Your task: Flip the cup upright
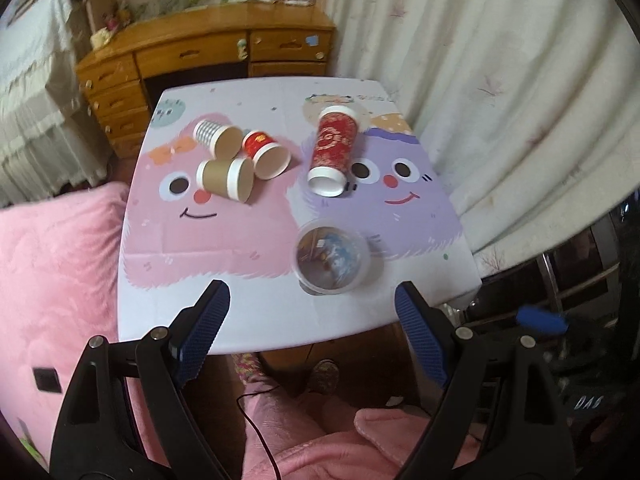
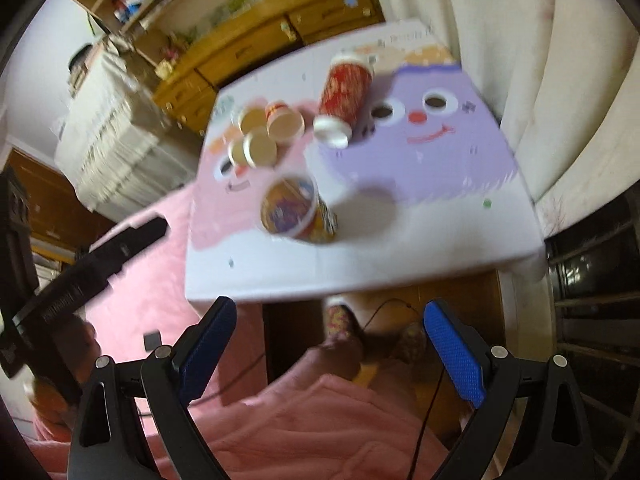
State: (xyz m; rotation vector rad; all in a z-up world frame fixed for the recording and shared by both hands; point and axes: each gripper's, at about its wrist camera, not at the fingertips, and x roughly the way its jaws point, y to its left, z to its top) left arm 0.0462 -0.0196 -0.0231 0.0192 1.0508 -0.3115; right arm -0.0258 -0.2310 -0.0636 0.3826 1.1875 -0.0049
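Both claws, left claw (image 1: pixel 312 312) and right claw (image 2: pixel 328 328), hang wide and empty off the table (image 1: pixel 248 320) edge. Tall red cup (image 1: pixel 332 148) lies on its side around 1 o'clock. Probably light, crushable paper, so pinch mid-body gently.

cartoon-print table (image 1: pixel 256 320), toppled cups (image 1: pixel 230 160), plastic tub (image 1: pixel 331 260)

We find the right wrist view motion-blurred: the print on the clear cup (image 2: pixel 294 210) is unreadable, and the striped cup (image 2: pixel 252 119) shows only its mouth.
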